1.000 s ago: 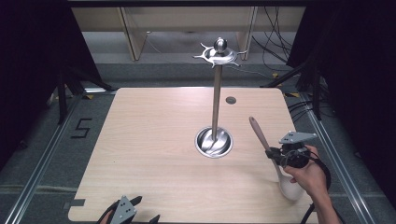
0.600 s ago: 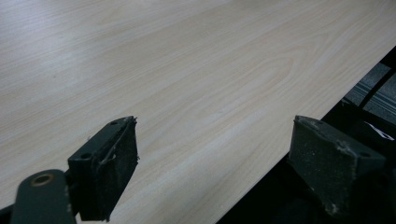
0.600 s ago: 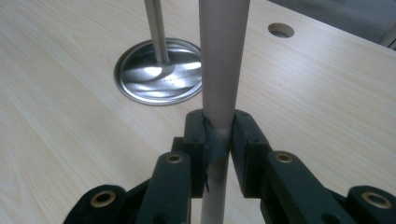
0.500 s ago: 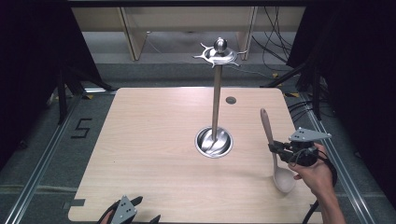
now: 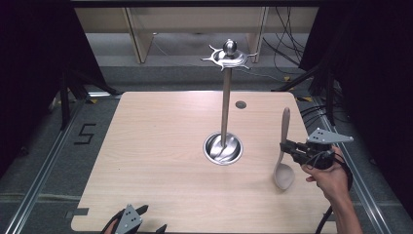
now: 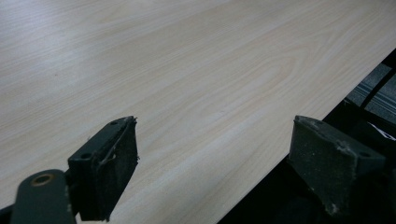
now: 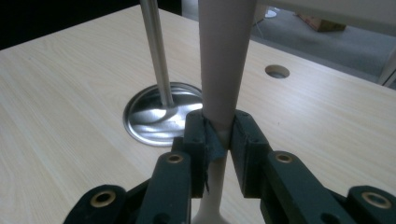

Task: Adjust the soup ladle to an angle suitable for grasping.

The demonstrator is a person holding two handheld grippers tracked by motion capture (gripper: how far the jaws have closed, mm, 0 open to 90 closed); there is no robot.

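We see a person's right hand (image 5: 327, 176) holding the right gripper (image 5: 286, 146) over the right side of the pale wooden table (image 5: 160, 141). Its two black jaws are pinching a long beige wooden spoon (image 5: 284, 151) by the thin part of the handle. The spoon stands almost upright, with its handle end pointing up and its round bowl down (the bowl looks close to the table top, but we cannot tell if it touches). In the right gripper view the black pads (image 7: 198, 140) press on the spoon's handle (image 7: 223, 70) from both sides.

Just left of the spoon stands a tall shiny metal stand (image 5: 225, 112) with a round base on the table and a star-shaped top with little hooks and a ball on it. The spoon and the stand are near each other but apart. A small round hole (image 5: 240, 104) sits in the table behind them.

The left gripper (image 5: 130, 223) waits at the near edge of the table, low on the left. In the left gripper view its jaws are spread wide over the bare wood, with nothing between them.
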